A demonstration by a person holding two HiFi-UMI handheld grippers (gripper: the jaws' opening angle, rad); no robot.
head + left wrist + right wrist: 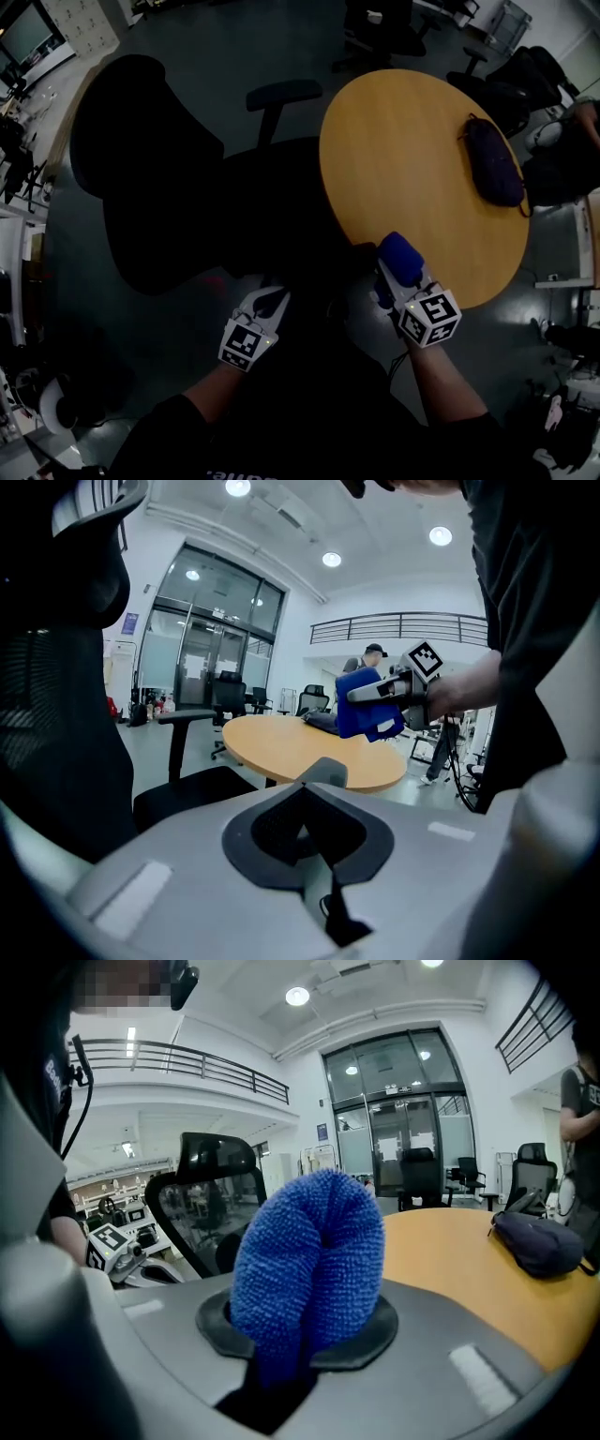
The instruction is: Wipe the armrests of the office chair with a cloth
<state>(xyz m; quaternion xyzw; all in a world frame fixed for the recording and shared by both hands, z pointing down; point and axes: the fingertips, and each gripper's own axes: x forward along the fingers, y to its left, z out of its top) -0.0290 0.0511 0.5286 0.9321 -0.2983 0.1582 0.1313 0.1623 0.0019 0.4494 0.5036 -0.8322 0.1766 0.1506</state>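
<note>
my right hand-held gripper (405,286) is clamped on the blue cloth (314,1251), its 2 jaws pressed onto the lower part of it. the cloth bulges out past the jaws in a rounded, folded wad with a nubbly pile. in the head view the cloth (400,256) sits over the near edge of the round wooden bench (403,150), just beside the dark seat of the office chair (150,187). i cannot tell whether it touches either one.

my left hand-held gripper (270,298) is lower and to the left, over the dark front part of the chair. its jaws are together with nothing between them, and its own view shows only a thin slit where the 2 pads meet. from that view i see the right hand-held gripper side on, with its marker cube on top and the cloth (367,710) hanging from the jaws above the bench edge.

the office chair is black. its tall backrest (131,122) is on the left of the head view and the seat (281,187) is pushed close to the bench. 1 armrest (283,94) stands on its post on the far side of the seat, well apart from both hand-held grippers. the left gripper view shows this armrest (192,716) beyond the seat, bare, with the bench behind it. the chair's near side is too dark in the head view for me to make out a 2nd armrest.

a dark bag (494,161) lies on the far right part of the bench, well away from the cloth.
</note>
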